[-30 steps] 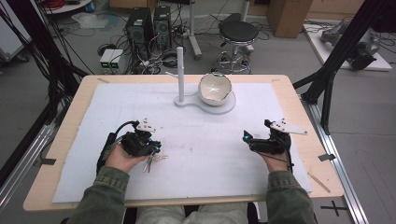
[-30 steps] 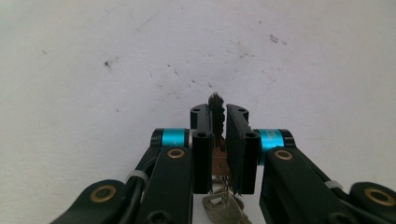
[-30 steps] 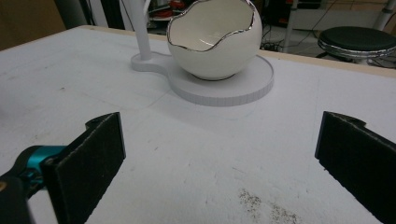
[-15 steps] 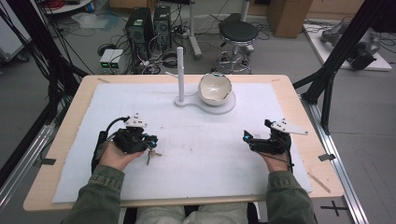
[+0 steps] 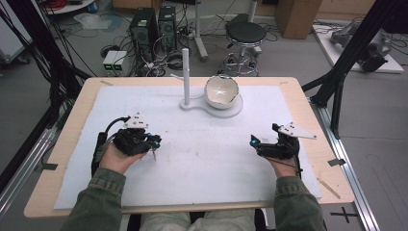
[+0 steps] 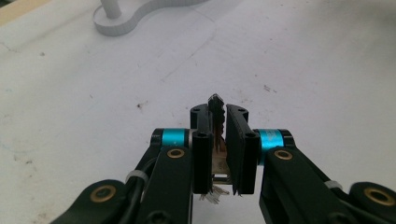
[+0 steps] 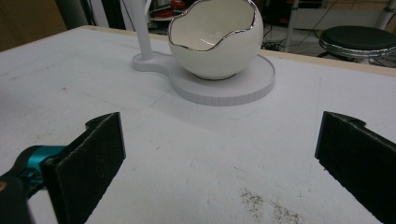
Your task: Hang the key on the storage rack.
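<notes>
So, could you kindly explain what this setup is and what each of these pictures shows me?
There is no robot here: a person sits at a table and holds a hand-operated claw in each hand. The high view looks down from above the person's side. The other two pictures come from small cameras that ride on each claw and look along its two black jaws.

On the white mat stands a white stand with an upright post, and on its round base an egg-shaped white bowl with a silvery rim.

The left claw is shut on a small bunch of keys, which hangs from it in the high view. The right claw is open, with nothing between its jaws, facing the bowl.
</notes>
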Motion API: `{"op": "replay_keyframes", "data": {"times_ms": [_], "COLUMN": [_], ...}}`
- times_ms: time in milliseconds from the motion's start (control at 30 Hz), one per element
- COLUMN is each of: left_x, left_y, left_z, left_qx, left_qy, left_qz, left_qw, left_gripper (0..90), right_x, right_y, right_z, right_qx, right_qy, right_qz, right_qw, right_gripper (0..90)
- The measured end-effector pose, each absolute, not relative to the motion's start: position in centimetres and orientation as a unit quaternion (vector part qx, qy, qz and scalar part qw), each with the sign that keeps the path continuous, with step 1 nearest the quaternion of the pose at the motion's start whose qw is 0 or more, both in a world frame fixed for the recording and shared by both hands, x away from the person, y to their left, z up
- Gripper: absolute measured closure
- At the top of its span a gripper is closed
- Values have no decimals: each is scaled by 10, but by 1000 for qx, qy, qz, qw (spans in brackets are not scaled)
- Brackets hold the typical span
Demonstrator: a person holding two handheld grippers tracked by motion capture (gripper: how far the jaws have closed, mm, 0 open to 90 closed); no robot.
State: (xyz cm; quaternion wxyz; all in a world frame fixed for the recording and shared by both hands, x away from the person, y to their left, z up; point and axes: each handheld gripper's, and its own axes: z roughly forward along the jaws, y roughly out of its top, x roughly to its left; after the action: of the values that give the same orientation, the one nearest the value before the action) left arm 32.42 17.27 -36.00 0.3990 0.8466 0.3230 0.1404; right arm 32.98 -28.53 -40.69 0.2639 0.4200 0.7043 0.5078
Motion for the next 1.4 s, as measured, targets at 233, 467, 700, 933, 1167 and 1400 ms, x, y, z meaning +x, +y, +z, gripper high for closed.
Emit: {"op": "replay_keyframes", "data": {"times_ms": [233,467,700,933,1167,1400], "left_x": [332,340,349,358,369,376], "left_y": [169,164,159,153,146,137], "left_z": [-345,-334,-318,-300,-284,-271], "left_qx": [850,852,851,853,851,850], "left_qy": [313,309,302,290,285,283], "left_qz": [140,141,150,159,159,158], "left_qw": [399,399,402,404,412,416], "left_gripper": [807,808,808,808,808,808], "right_x": [330,330,330,330,330,330], "right_y": [-286,-286,-286,-287,-288,-288], "right_z": [-407,-407,-407,-406,-406,-406], "right_qx": [419,419,420,420,420,422], "right_qy": [704,704,704,702,701,698], "right_qz": [508,508,508,510,511,513], "right_qw": [267,266,265,265,267,266], "right_gripper": [6,6,6,6,6,6]}}
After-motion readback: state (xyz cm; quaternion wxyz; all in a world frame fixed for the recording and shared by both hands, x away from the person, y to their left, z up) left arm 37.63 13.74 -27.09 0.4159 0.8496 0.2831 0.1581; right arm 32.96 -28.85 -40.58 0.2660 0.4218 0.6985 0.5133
